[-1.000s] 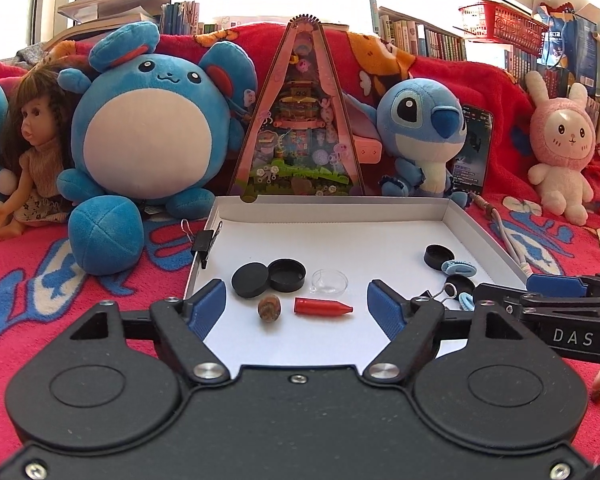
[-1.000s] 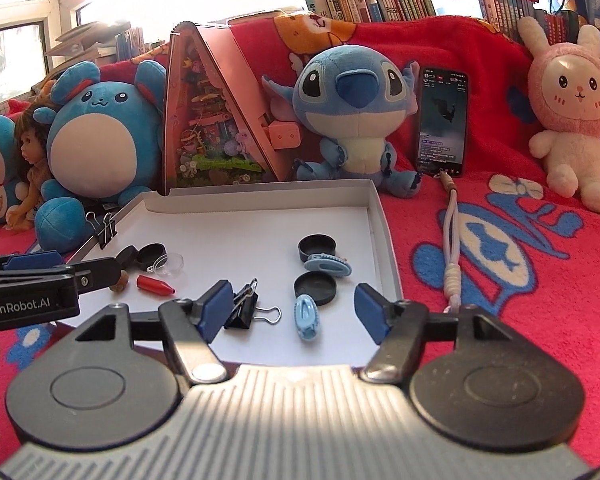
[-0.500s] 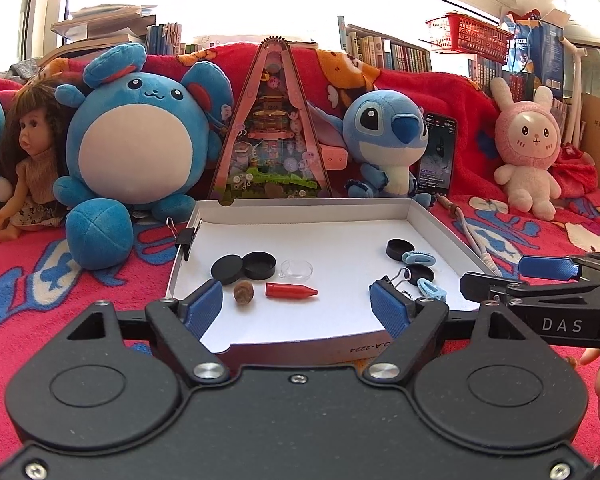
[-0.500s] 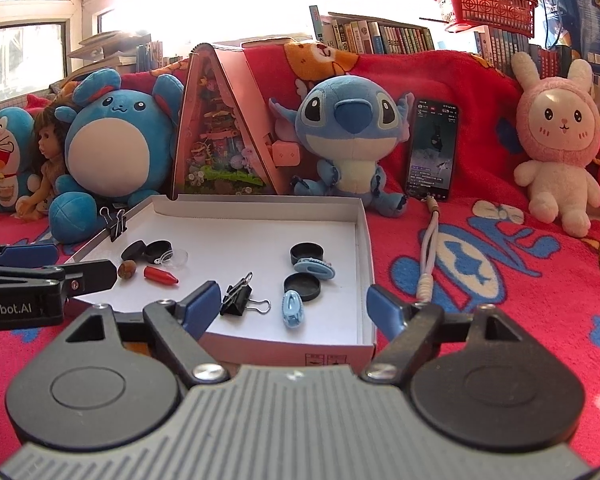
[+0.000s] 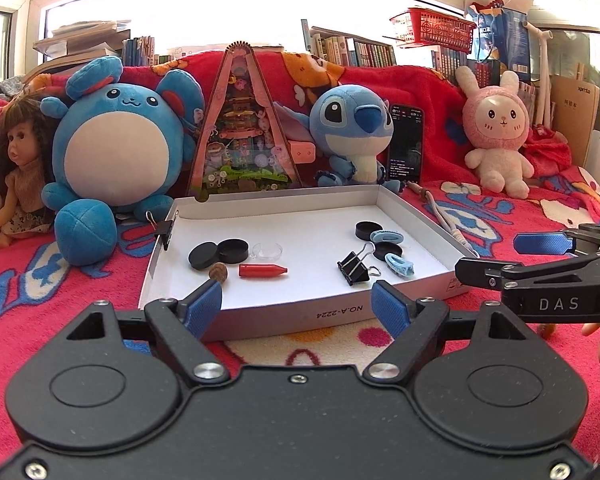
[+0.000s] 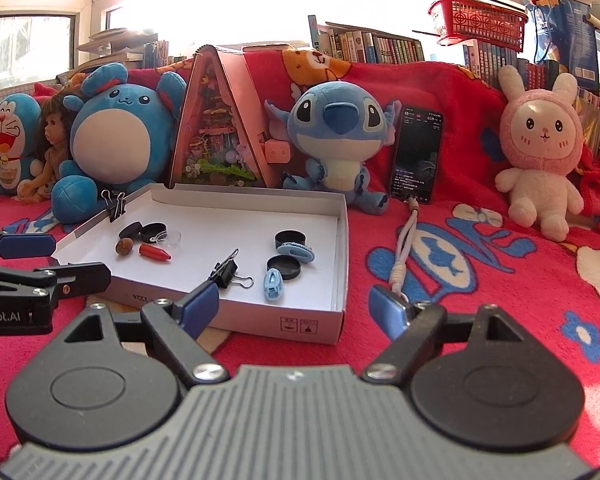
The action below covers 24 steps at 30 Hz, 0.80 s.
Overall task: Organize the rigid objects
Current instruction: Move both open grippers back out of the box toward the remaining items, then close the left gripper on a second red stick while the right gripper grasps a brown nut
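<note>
1. Backing away: both grippers have pulled out from over the white box [image 5: 300, 312] in the last second. Earlier their fingertips hung above the box floor; now the near wall of the box sits just ahead of both sets of fingers, and the whole tray is in view.
2. Reading: nothing carried out, contents unchanged. Looks like a retreat between picks, or the sort already finished. Cannot settle which from this alone.
3. Left gripper [image 5: 298, 306]: fingers spread wide, empty, low over the red blanket [image 5: 60, 320], just short of the box's near wall.
4. Left group, far-left part of the box floor: two black caps [image 5: 220, 253] touching each other, clear dish [image 5: 266, 250] just beside them, brown nut [image 5: 219, 270] and red crayon [image 5: 262, 270] nearer the wall. The nut lies just past the left gripper's left fingertip, across the wall.
5. Middle: black binder clip [image 5: 354, 267], lying on its side, between the two groups.
6. Right group: two more black lids [image 6: 289, 238] and two blue clips [image 6: 274, 284], close together, near the right wall.
7. Right gripper [image 6: 294, 306]: wide apart, empty, outside the box at its near right corner; binder clip just beyond its left fingertip, phone cord [image 6: 404, 256] near its right one.
8. A second binder clip [image 6: 115, 204] is clamped on the box's left rim.
</note>
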Each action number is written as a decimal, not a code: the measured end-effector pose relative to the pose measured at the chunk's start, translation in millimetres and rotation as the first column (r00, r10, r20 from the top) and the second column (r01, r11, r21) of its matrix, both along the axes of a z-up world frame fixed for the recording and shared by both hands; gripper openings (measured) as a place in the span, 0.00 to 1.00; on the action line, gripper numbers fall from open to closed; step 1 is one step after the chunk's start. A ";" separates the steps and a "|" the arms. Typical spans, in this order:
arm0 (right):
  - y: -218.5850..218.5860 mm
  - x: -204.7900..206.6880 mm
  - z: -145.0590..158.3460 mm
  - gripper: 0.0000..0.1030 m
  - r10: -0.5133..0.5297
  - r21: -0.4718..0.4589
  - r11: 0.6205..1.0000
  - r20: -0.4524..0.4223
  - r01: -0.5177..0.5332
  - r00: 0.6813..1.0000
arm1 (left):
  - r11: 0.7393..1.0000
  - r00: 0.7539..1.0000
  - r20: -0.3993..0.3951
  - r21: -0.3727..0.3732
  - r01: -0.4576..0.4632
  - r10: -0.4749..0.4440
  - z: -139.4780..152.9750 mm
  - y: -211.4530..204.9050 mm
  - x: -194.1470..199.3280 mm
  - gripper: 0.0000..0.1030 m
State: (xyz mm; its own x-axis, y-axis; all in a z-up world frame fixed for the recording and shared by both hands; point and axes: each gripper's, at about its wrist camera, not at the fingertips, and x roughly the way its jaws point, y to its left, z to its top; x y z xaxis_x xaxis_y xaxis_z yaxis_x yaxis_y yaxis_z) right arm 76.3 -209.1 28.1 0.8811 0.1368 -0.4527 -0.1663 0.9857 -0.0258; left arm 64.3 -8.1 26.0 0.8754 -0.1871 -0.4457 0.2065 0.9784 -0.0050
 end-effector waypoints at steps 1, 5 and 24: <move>-0.9 -1.9 -0.5 0.87 0.002 -0.003 1.000 0.001 -0.002 1.000 | 1.000 1.000 -0.002 0.002 0.008 -0.008 -1.1 -1.2 -2.1 0.79; -4.3 -10.1 -3.6 0.89 0.001 -0.015 1.000 0.006 0.000 1.000 | 0.999 1.000 -0.003 0.015 0.031 -0.031 -5.6 -6.2 -11.0 0.79; -14.1 -35.5 -33.4 0.89 -0.042 -0.038 0.998 -0.064 0.040 0.997 | 0.999 0.993 -0.105 -0.004 0.051 -0.051 -32.3 -12.5 -40.6 0.79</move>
State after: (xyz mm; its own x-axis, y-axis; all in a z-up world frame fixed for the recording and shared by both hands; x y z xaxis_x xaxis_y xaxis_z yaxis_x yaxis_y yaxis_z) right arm 40.8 -223.3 -5.3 0.8545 0.0835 -0.5127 -0.1282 0.9904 -0.0524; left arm 23.7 -20.6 -6.3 0.8129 -0.2312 -0.5345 0.2547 0.9665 -0.0306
